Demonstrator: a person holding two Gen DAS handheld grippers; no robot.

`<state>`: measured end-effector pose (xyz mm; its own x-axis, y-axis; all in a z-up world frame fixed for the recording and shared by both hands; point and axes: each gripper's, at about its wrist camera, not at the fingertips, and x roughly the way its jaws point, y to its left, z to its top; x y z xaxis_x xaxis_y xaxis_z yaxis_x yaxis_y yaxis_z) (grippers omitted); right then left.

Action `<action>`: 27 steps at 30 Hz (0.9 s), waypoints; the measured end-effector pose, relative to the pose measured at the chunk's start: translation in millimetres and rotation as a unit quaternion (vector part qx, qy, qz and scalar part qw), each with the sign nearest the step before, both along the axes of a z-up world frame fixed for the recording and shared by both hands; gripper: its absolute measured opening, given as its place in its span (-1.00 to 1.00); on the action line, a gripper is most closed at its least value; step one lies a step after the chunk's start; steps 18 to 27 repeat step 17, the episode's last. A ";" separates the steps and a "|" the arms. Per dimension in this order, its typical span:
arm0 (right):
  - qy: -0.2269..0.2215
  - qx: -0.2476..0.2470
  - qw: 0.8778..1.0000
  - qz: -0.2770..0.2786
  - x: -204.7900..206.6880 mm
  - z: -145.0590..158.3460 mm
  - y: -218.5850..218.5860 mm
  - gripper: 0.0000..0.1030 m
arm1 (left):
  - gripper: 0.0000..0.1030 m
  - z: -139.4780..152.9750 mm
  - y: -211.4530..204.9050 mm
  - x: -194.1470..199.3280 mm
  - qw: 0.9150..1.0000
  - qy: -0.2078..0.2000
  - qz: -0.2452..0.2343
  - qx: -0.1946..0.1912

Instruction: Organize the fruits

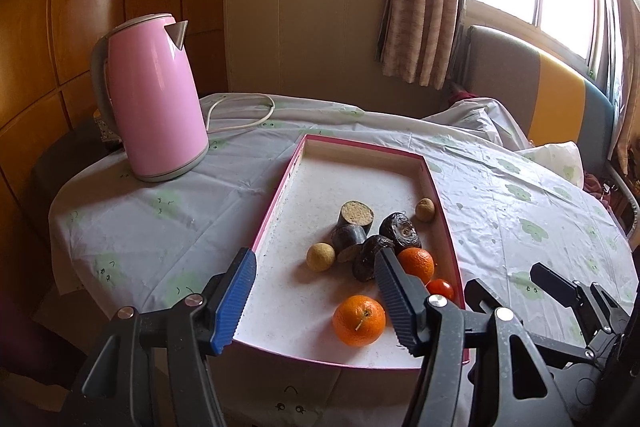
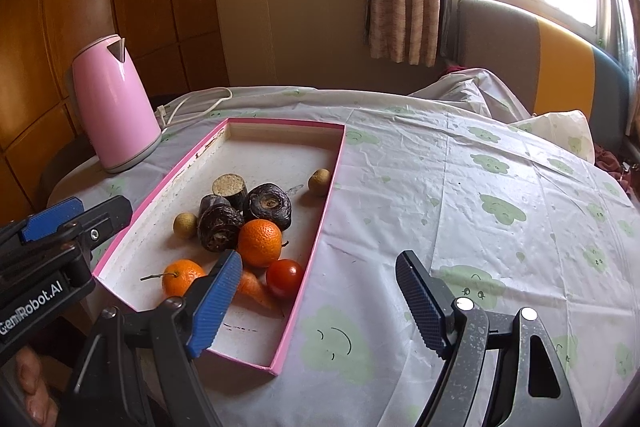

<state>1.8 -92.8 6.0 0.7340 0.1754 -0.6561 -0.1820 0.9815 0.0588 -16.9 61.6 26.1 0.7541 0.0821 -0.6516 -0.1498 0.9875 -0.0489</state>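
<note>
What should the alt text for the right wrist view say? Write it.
A pink-edged tray on a table holds two oranges, a tomato, a carrot and dark fruits. The open right claw hovers over its near corner; a pink kettle stands behind.

Only legible text: "GemiRobot.AI", white on black, on body of left gripper (image 2: 60,223), seen at left edge of right wrist view. First letters partly cut off. Nothing else readable.

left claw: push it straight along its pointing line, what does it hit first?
Most likely the tray floor: the open left claw aims at bare floor beside the near orange. The dark fruit cluster lies beyond. Depth is uncertain.
</note>
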 end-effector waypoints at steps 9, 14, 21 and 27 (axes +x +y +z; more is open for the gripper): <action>0.006 0.000 1.000 0.001 -1.5 -4.4 -0.4 0.58 | 0.22 -0.5 -1.4 -1.6 1.000 -0.004 -0.002 0.010; 0.010 0.000 1.000 -0.001 -1.3 -7.3 -2.9 0.59 | 0.07 3.6 -1.5 -5.0 0.999 -0.028 0.005 0.027; 0.013 0.004 1.000 -0.006 -0.8 -9.0 -6.4 0.59 | 0.07 2.9 0.1 -2.2 1.000 -0.019 -0.001 0.021; 0.013 0.004 1.000 -0.006 -0.8 -9.0 -6.4 0.59 | 0.07 2.9 0.1 -2.2 1.000 -0.019 -0.001 0.021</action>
